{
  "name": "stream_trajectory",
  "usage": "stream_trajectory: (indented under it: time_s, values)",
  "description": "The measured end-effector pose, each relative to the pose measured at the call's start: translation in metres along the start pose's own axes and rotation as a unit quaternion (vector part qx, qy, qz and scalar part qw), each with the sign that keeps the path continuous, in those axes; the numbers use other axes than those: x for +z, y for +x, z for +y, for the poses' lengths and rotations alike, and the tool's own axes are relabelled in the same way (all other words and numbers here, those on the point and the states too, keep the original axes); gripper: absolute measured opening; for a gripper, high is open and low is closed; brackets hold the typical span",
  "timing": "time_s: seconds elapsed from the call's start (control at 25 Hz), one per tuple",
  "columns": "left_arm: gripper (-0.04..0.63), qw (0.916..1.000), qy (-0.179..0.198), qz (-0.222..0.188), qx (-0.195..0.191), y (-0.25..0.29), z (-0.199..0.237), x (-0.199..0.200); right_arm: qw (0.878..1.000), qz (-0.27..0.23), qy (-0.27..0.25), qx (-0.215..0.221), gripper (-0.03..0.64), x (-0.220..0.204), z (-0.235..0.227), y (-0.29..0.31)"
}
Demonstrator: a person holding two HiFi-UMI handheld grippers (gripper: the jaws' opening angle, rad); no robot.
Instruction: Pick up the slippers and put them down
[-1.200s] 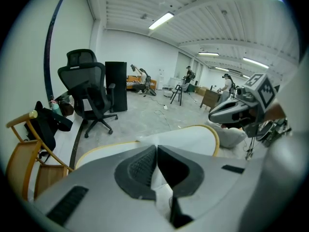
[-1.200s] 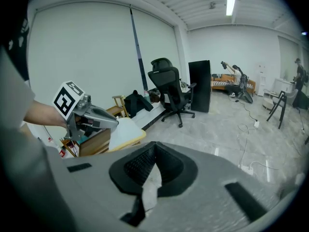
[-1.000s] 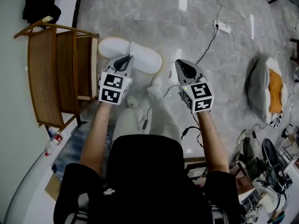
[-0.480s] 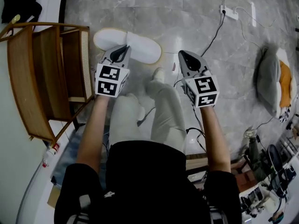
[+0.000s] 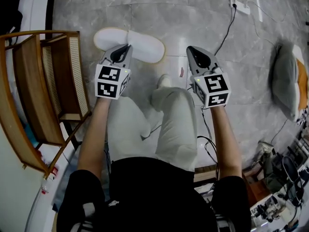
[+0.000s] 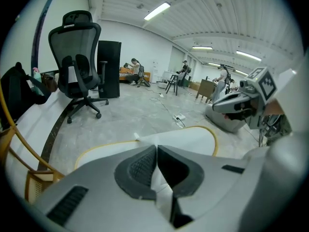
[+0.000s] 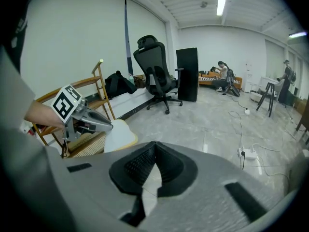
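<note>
The two white slippers [image 5: 145, 47] lie side by side on the grey floor [image 5: 159, 13]. They are right under the tip of the left tool [image 5: 126, 47] and a little in front of it. They are off to the left of the right tool [image 5: 192, 51], with bare floor between. A wooden rack [image 5: 34, 91] stands on the far side of the left tool, away from the right one. The left tool has its two jaws pressed together with nothing pinched between them. The white seen in the gap behind its tips is just the slipper lying past it. The right tool has its jaws pressed together too, and only bare floor shows past it. So no tool holds a slipper right now. I think the picking up is not done yet. The left tool is close, but its jaws would have to spread apart before they could grab a slipper. Lifting the slippers and setting them down again both look like they are left to do.
</note>
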State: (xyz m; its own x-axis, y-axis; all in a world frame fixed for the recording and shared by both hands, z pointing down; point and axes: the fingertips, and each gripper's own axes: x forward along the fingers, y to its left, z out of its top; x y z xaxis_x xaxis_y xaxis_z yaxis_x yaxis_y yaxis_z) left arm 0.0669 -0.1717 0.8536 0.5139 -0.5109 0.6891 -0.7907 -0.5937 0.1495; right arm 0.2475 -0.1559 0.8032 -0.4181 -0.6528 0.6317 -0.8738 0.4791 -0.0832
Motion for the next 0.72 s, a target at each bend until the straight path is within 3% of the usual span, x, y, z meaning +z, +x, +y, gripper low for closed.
stream_trajectory:
  time_s: [0.72]
  values:
    - [0.01, 0.9973, 0.048, -0.053, -0.016, 0.118, 0.005, -0.094, 0.997, -0.043, -0.027, -0.049, -0.008, -0.105, -0.036, 0.084]
